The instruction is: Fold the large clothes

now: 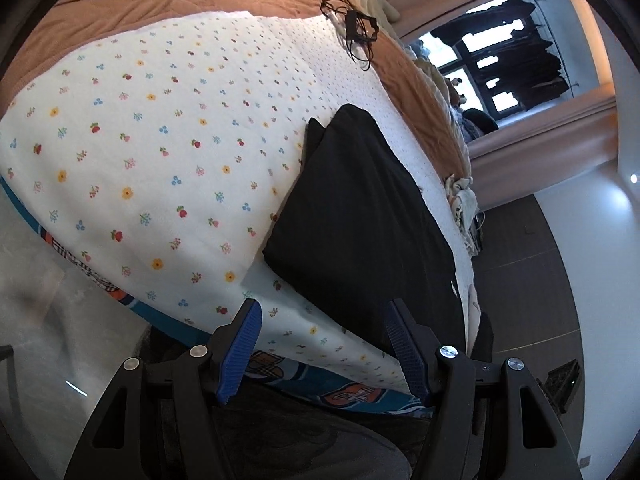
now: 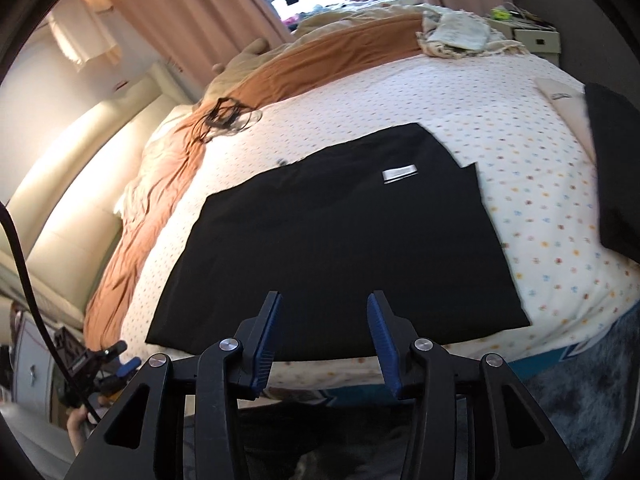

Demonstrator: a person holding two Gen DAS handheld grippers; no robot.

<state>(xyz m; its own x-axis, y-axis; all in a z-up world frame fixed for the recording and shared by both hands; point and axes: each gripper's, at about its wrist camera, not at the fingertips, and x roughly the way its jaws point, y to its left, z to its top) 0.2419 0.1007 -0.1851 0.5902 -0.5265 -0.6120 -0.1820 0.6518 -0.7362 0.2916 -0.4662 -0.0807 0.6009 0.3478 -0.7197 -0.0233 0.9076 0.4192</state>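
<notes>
A black garment [image 2: 340, 236] lies flat, folded into a rough rectangle, on the flower-print sheet [image 2: 532, 184] of a bed; a small white label [image 2: 399, 173] shows near its far edge. It also shows in the left wrist view [image 1: 360, 220], at the right of the sheet [image 1: 160, 140]. My right gripper [image 2: 323, 304] is open and empty, just above the garment's near edge. My left gripper [image 1: 322, 312] is open and empty, near the bed's front edge, beside the garment's near corner.
An orange blanket [image 2: 320, 60] lies bunched along the far side of the bed. A black cable bundle [image 2: 228, 118] lies on it, also in the left wrist view [image 1: 356, 28]. Another dark folded item [image 2: 616, 168] lies at the right. Light cloths [image 2: 460, 34] sit at the far corner.
</notes>
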